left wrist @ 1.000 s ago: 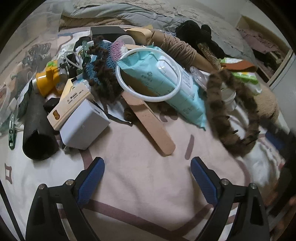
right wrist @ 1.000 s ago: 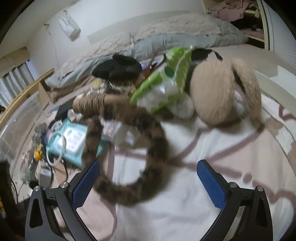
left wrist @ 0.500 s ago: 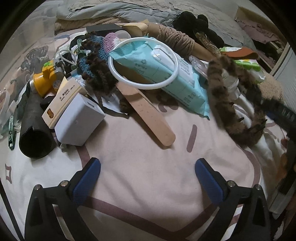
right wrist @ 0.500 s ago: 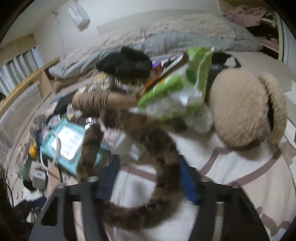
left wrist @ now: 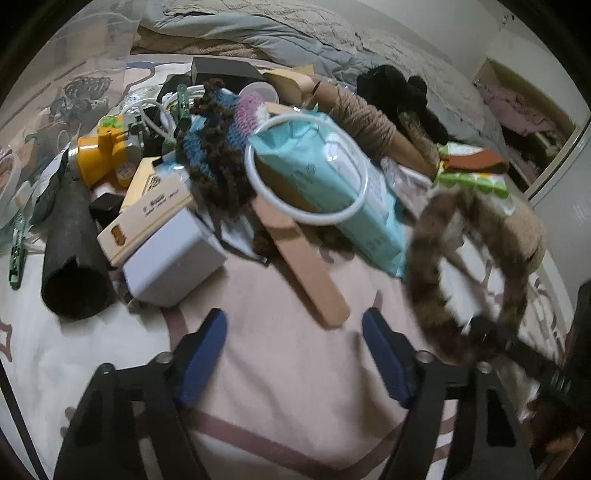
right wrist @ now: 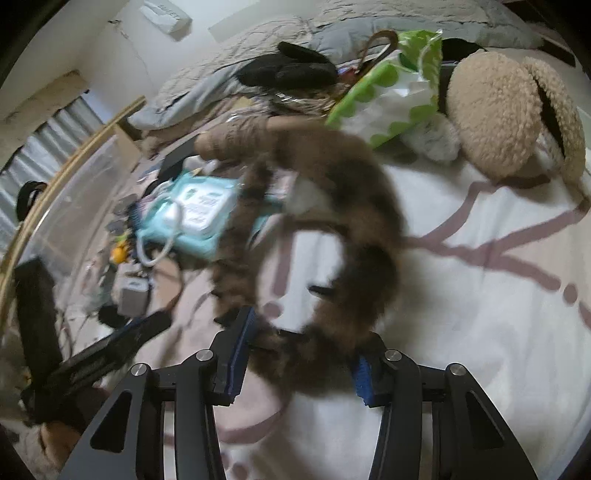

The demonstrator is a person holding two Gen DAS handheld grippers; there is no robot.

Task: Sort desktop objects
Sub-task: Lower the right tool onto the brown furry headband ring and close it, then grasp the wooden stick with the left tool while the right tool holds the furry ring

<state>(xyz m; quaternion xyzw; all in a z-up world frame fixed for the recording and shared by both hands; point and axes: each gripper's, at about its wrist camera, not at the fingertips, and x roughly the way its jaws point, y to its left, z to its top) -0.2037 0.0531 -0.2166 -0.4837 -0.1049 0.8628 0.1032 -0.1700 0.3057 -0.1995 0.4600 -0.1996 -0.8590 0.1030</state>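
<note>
A brown furry headband (right wrist: 343, 236) forms a loop, blurred with motion. My right gripper (right wrist: 301, 352) is shut on its lower part and holds it lifted off the bedsheet. It shows in the left wrist view (left wrist: 469, 273) at the right, with the right gripper's black body (left wrist: 535, 365) below it. My left gripper (left wrist: 293, 354) is open and empty, low over the pink sheet, in front of a pile of objects: a wooden paddle with a white ring (left wrist: 306, 258), a teal wipes pack (left wrist: 332, 181), a white box (left wrist: 173, 254).
The pile also holds a black tube (left wrist: 72, 251), a yellow toy (left wrist: 103, 158), crocheted yarn (left wrist: 214, 162), a twine cone (left wrist: 373, 122) and a black plush (left wrist: 402, 96). A beige plush (right wrist: 513, 110) and a green bag (right wrist: 391, 85) lie far right. A grey duvet (left wrist: 258, 26) lies behind.
My right gripper closed on the furry headband and lifted it off the sheet. My left gripper's fingers have moved closer together but stay open, and it has tilted slightly.
</note>
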